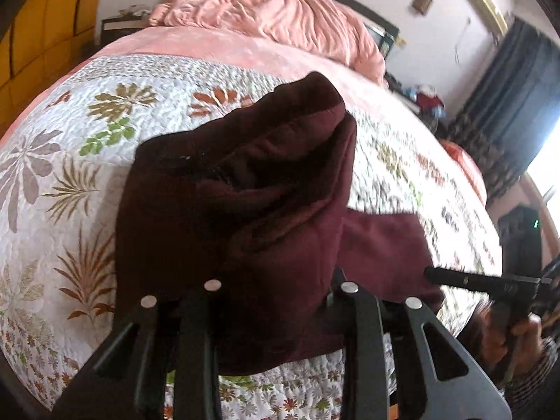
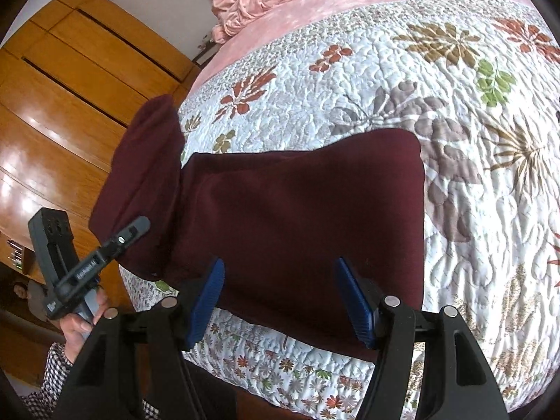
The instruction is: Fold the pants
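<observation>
Left gripper (image 2: 140, 225) gripped a raised fold of the pants (image 2: 297, 210) at nine o'clock; your right gripper (image 2: 280, 297) stood wide, empty. Folding remained unfinished.

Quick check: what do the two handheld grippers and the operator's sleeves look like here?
Right gripper: black slotted plastic frame, round silver pins, ribbed blue pads on both fingers. Left gripper: grey-black moulded body with white lettering, seen from the right wrist view; its own camera shows the same black frame and silver pins. Sleeve: black-and-white check. No cables visible.
</observation>
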A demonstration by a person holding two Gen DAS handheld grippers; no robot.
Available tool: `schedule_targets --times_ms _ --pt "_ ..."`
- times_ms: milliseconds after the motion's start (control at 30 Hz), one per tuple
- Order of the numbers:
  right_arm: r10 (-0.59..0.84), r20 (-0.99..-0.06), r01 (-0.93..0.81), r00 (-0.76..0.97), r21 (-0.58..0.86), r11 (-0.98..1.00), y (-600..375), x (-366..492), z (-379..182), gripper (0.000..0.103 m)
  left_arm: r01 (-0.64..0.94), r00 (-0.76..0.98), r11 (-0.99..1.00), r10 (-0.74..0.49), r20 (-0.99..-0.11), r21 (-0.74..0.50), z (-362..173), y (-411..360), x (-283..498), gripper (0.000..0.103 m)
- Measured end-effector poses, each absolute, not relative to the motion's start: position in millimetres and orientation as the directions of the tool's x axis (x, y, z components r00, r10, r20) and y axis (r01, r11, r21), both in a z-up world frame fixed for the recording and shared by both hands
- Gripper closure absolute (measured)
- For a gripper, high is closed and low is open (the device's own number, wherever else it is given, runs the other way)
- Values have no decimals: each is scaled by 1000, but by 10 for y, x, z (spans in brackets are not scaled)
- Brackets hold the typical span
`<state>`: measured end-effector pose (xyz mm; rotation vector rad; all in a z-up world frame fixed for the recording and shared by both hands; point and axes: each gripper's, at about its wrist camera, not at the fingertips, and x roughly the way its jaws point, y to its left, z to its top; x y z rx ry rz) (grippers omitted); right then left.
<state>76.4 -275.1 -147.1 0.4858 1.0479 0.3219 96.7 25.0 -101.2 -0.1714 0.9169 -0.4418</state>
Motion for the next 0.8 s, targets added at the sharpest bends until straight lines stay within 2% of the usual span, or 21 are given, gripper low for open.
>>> schedule_targets --times_ms 67,167,233,300,367,433,567,667,700,800 --pt "472 -755 -18 456 522 853 -2732 786 -1533 36 307 508 897 -437 -742 -318 -1073 181 983 69" --pt "466 -768 -6 439 516 857 -2729 804 -1618 36 331 483 888 -450 -751 -319 -1143 68 967 56" --pt "469 -767 -4 437 520 854 -2742 807 -1652 36 365 460 855 -510 -727 -369 -1047 43 928 29" --pt "479 -763 -5 434 529 849 -2756 813 -1652 34 387 431 819 -567 -702 -424 -967 59 895 14" --pt "488 -759 -3 431 539 842 -2766 821 -1653 32 405 393 768 -636 -664 -496 -885 115 851 14" --pt "491 -756 -1 432 544 839 -2764 821 -1638 31 383 403 763 -645 -649 -521 -835 220 823 13" --pt "499 -748 -18 437 548 836 -2711 814 -1514 28 221 513 853 -514 -687 -473 -879 618 906 13" --pt "522 -730 -65 441 554 830 -2594 848 -1344 17 97 535 929 -352 -768 -358 -984 809 1014 13" --pt "532 -725 -82 437 557 826 -2531 883 -1294 17 77 531 942 -317 -786 -328 -1014 835 1046 13" --pt "571 -716 -94 401 588 803 -2356 1021 -1249 15 44 473 952 -286 -834 -302 -1191 894 1157 13"
